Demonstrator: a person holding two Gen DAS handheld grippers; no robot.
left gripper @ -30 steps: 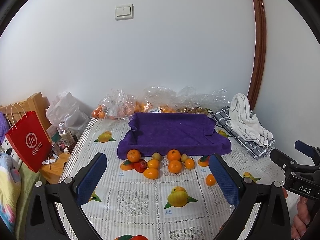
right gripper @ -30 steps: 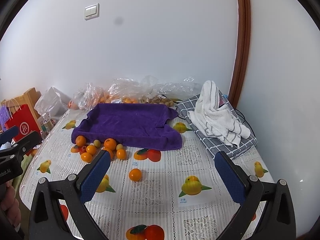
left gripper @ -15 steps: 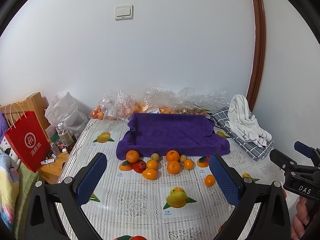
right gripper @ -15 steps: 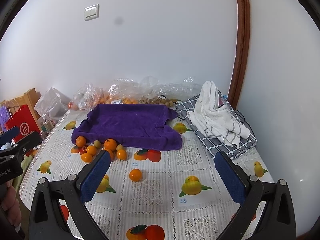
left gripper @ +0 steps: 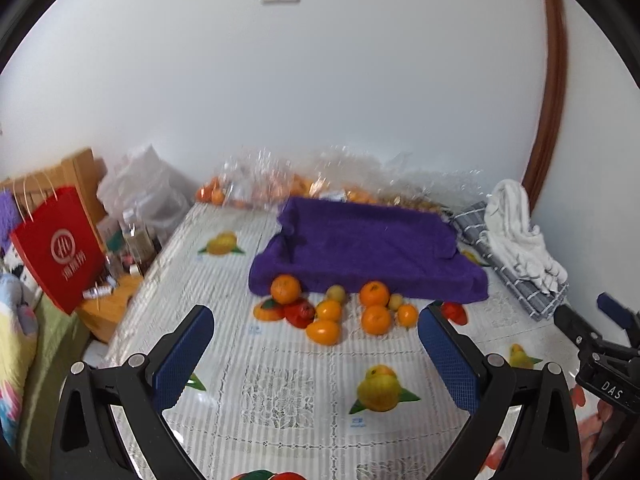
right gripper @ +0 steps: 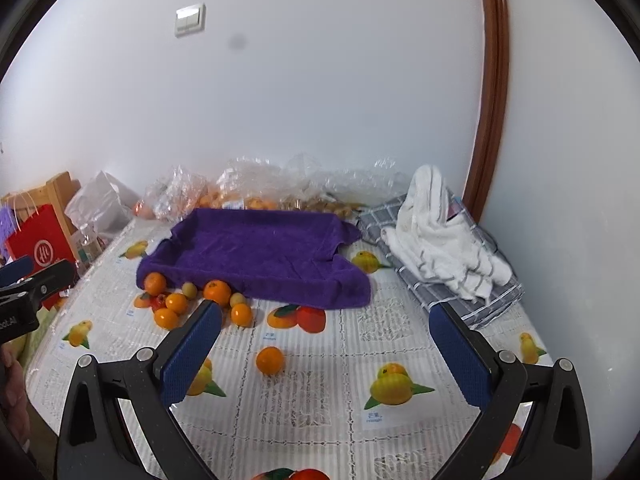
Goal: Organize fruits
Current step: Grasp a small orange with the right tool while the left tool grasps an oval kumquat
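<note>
A pile of several oranges, small yellow fruits and a red fruit lies on the fruit-print tablecloth, against the front edge of a purple towel. The pile also shows in the right wrist view, beside the purple towel. One orange lies alone nearer the right gripper. My left gripper is open and empty, a little short of the pile. My right gripper is open and empty, above the tablecloth near the lone orange.
Clear plastic bags of fruit line the wall behind the towel. A white towel lies on a grey checked cloth at the right. A red paper bag and bottles stand off the table's left edge.
The left gripper has moved forward and closer to the fruit pile, which now looks larger. The right gripper has moved slightly closer too. Both stay open.
</note>
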